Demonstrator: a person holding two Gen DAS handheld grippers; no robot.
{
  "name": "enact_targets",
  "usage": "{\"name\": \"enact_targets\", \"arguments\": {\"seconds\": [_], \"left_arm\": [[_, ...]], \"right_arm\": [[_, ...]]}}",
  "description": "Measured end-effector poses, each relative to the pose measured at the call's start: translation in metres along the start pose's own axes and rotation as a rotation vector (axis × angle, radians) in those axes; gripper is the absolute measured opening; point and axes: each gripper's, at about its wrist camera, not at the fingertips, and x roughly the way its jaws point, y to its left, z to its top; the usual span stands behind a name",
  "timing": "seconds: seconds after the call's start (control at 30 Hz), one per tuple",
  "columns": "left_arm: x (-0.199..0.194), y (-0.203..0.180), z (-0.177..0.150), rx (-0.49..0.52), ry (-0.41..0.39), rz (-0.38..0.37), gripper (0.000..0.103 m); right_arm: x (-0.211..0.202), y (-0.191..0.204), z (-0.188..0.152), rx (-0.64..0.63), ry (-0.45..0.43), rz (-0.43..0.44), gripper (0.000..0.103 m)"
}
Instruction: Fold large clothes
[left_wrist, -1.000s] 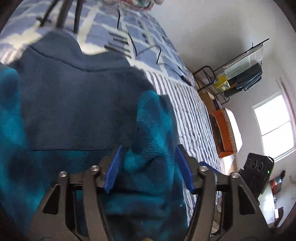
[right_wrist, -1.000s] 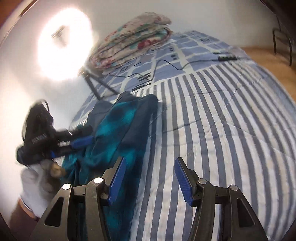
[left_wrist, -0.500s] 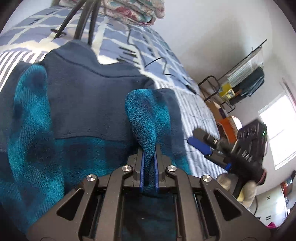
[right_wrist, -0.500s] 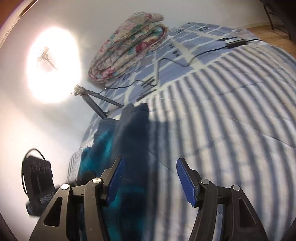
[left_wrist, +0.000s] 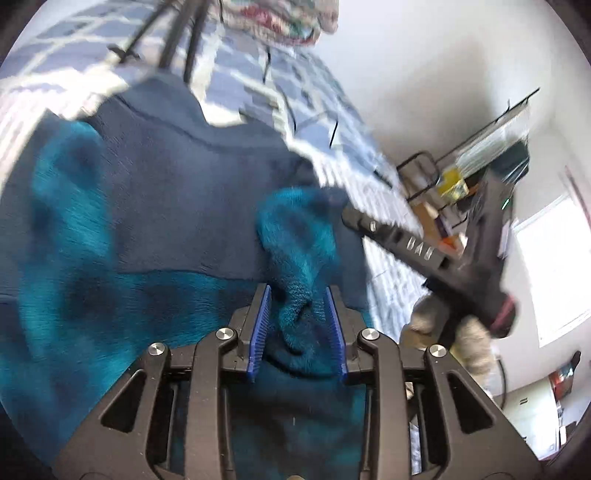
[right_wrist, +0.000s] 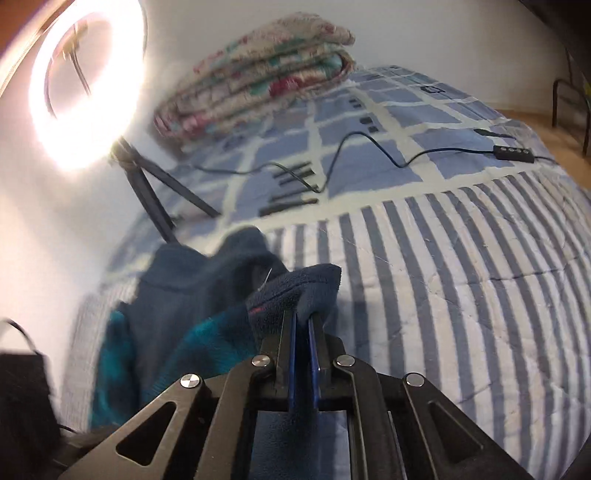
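Observation:
A large fleece garment (left_wrist: 166, 203), navy with teal patches, lies bunched on the striped bed cover (right_wrist: 443, 295). My left gripper (left_wrist: 297, 291) stands over it, and its jaws are opening around a raised teal fold (left_wrist: 295, 251) that still stands between the blue pads without being pressed. My right gripper (right_wrist: 302, 317) is closing, and its pads pinch a lifted navy edge (right_wrist: 295, 284) of the same garment (right_wrist: 177, 295). In the left wrist view the right gripper (left_wrist: 349, 219), held by a gloved hand (left_wrist: 472, 339), reaches in from the right to the garment's edge.
A lit ring light (right_wrist: 85, 85) on a tripod (right_wrist: 147, 199) stands at the head of the bed beside a folded floral blanket (right_wrist: 258, 74). A black cable with a controller (right_wrist: 513, 151) trails across the cover. A metal rack (left_wrist: 480, 166) and a window (left_wrist: 554, 277) are to the right.
The left jaws shut on the teal fold, then parted again. The right gripper swung left across the bed to the garment and shut on its navy edge.

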Motion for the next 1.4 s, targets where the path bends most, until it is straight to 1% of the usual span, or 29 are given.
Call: {"name": "enact_targets", "arguments": {"seconds": [0.03, 0.07, 0.13, 0.17, 0.23, 0.27, 0.3, 0.33, 0.37, 0.4, 0.47, 0.5, 0.57, 0.6, 0.67, 0.73, 0.77, 0.8, 0.83, 0.9, 0.93, 0.97, 1.0, 1.07, 1.1, 1.13, 1.17, 1.27, 1.4], "left_arm": [[-0.016, 0.000, 0.001, 0.001, -0.013, -0.010, 0.029], [-0.031, 0.001, 0.001, 0.010, -0.022, -0.013, 0.029], [-0.066, 0.004, -0.003, 0.046, -0.051, 0.019, 0.029], [-0.083, 0.007, -0.007, 0.078, -0.069, 0.045, 0.029], [-0.109, 0.014, -0.016, 0.126, -0.100, 0.104, 0.030], [-0.121, 0.021, -0.020, 0.151, -0.112, 0.135, 0.030], [-0.126, 0.027, -0.022, 0.167, -0.119, 0.158, 0.030], [-0.134, 0.036, -0.026, 0.181, -0.130, 0.198, 0.030], [-0.139, 0.044, -0.029, 0.184, -0.135, 0.220, 0.030], [-0.142, 0.055, -0.033, 0.176, -0.134, 0.225, 0.030], [-0.137, 0.074, -0.039, 0.142, -0.101, 0.210, 0.030], [-0.131, 0.079, -0.043, 0.143, -0.084, 0.212, 0.030], [-0.114, 0.082, -0.050, 0.191, -0.056, 0.224, 0.030], [-0.105, 0.079, -0.052, 0.208, -0.046, 0.230, 0.030], [-0.082, 0.077, -0.055, 0.233, -0.025, 0.267, 0.030], [-0.064, 0.075, -0.056, 0.255, -0.014, 0.303, 0.030], [-0.060, 0.069, -0.057, 0.287, -0.025, 0.328, 0.030], [-0.060, 0.067, -0.057, 0.296, -0.021, 0.338, 0.030], [-0.064, 0.065, -0.055, 0.281, -0.020, 0.338, 0.030], [-0.079, 0.065, -0.055, 0.233, -0.028, 0.309, 0.030], [-0.093, 0.064, -0.056, 0.211, -0.035, 0.285, 0.030], [-0.111, 0.059, -0.061, 0.204, -0.046, 0.269, 0.030], [-0.124, 0.054, -0.064, 0.210, -0.054, 0.268, 0.030], [-0.164, 0.039, -0.080, 0.226, -0.080, 0.258, 0.033], [-0.178, 0.034, -0.086, 0.226, -0.086, 0.246, 0.036], [-0.196, 0.028, -0.095, 0.227, -0.092, 0.229, 0.044], [-0.211, 0.021, -0.102, 0.232, -0.097, 0.223, 0.048], [-0.265, -0.005, -0.133, 0.274, -0.109, 0.219, 0.048], [-0.319, -0.031, -0.168, 0.300, -0.107, 0.211, 0.050]], "right_arm": [[-0.006, -0.001, 0.000, -0.003, -0.008, -0.017, 0.021], [-0.016, -0.002, -0.001, 0.000, -0.028, -0.017, 0.023], [-0.045, -0.006, -0.007, 0.012, -0.069, 0.040, 0.023], [-0.057, -0.005, -0.012, 0.008, -0.068, 0.093, 0.023], [-0.074, 0.003, -0.026, -0.026, -0.032, 0.171, 0.023], [-0.078, 0.009, -0.033, -0.056, -0.011, 0.186, 0.023], [-0.080, 0.017, -0.041, -0.092, 0.014, 0.188, 0.023], [-0.081, 0.026, -0.054, -0.132, 0.038, 0.174, 0.023], [-0.080, 0.032, -0.063, -0.150, 0.054, 0.178, 0.023], [-0.075, 0.037, -0.071, -0.158, 0.076, 0.187, 0.023], [-0.060, 0.050, -0.086, -0.180, 0.113, 0.204, 0.023], [-0.053, 0.057, -0.091, -0.206, 0.125, 0.193, 0.023], [-0.038, 0.070, -0.100, -0.263, 0.149, 0.162, 0.023], [-0.029, 0.077, -0.104, -0.300, 0.164, 0.126, 0.023], [-0.016, 0.082, -0.110, -0.338, 0.175, 0.080, 0.022], [-0.014, 0.081, -0.110, -0.336, 0.164, 0.081, 0.021], [-0.015, 0.079, -0.108, -0.331, 0.172, 0.088, 0.021], [-0.018, 0.076, -0.106, -0.318, 0.177, 0.100, 0.021], [-0.022, 0.071, -0.102, -0.285, 0.179, 0.129, 0.022], [-0.043, 0.057, -0.097, -0.180, 0.165, 0.206, 0.023], [-0.062, 0.046, -0.097, -0.121, 0.145, 0.247, 0.024], [-0.080, 0.040, -0.100, -0.101, 0.131, 0.259, 0.025], [-0.092, 0.038, -0.103, -0.101, 0.122, 0.257, 0.025], [-0.135, 0.030, -0.118, -0.105, 0.109, 0.253, 0.026], [-0.154, 0.028, -0.126, -0.105, 0.106, 0.254, 0.027], [-0.169, 0.025, -0.134, -0.105, 0.101, 0.253, 0.028], [-0.191, 0.022, -0.143, -0.105, 0.094, 0.250, 0.028], [-0.244, 0.020, -0.167, -0.117, 0.072, 0.237, 0.028], [-0.302, 0.027, -0.198, -0.146, 0.059, 0.213, 0.028]]}}
